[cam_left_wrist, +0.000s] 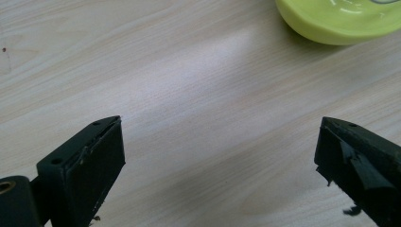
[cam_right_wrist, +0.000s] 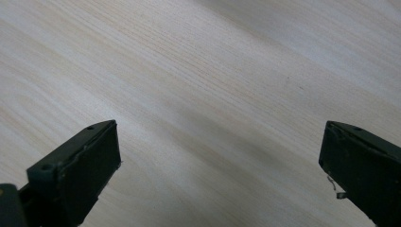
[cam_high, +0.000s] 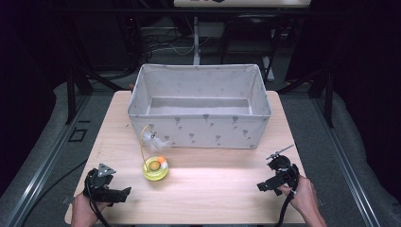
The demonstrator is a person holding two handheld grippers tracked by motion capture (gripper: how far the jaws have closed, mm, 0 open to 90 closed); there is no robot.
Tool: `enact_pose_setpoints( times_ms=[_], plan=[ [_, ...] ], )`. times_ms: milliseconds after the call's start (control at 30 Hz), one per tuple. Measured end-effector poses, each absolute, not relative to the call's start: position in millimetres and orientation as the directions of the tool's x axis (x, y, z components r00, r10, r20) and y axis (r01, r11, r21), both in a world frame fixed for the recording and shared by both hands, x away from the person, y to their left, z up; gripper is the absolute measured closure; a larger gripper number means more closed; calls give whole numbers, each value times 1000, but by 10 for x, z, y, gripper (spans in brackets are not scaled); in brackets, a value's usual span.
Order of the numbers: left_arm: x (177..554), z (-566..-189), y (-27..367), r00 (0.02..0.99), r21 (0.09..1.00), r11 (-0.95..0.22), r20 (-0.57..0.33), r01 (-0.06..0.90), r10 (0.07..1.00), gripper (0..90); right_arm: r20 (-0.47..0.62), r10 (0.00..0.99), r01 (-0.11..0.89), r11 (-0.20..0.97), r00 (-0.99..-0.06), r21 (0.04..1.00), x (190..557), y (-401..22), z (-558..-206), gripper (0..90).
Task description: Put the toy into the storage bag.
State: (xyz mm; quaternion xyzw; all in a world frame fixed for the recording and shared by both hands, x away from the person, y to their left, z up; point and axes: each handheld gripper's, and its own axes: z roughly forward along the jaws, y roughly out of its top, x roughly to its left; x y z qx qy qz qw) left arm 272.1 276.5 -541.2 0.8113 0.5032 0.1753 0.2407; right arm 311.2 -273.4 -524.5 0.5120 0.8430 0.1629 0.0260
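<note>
A yellow-green round toy dish [cam_high: 155, 169] with an orange ball, a curved wire and a white feather sits on the wooden table [cam_high: 213, 189] in front of the fabric bin [cam_high: 200, 106]. My left gripper [cam_high: 124, 193] lies low at the table's front left, held by a hand, jaws wide open over bare wood; the dish's rim [cam_left_wrist: 338, 21] shows at the top right of the left gripper view. My right gripper [cam_high: 261, 186] rests at the front right, also open, with only bare wood [cam_right_wrist: 213, 104] between its jaws.
The grey fabric bin with a small printed pattern stands open-topped at the table's back half. Metal frame rails and cables run along the floor on both sides. Bare tabletop lies between the two grippers.
</note>
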Motion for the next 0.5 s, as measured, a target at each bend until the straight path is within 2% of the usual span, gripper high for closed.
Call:
enact_pose_setpoints(
  times_ms=[367,500],
  plan=[
    [2734,-5271,2667,471,559,-408,36,722,881,28,138,869,855,419,-476,307,3106,-2707,-5274,0],
    [2771,-5177,2620,486,556,-422,37,716,873,27,128,861,852,448,-493,270,3133,-2723,-5261,0]
  ],
)
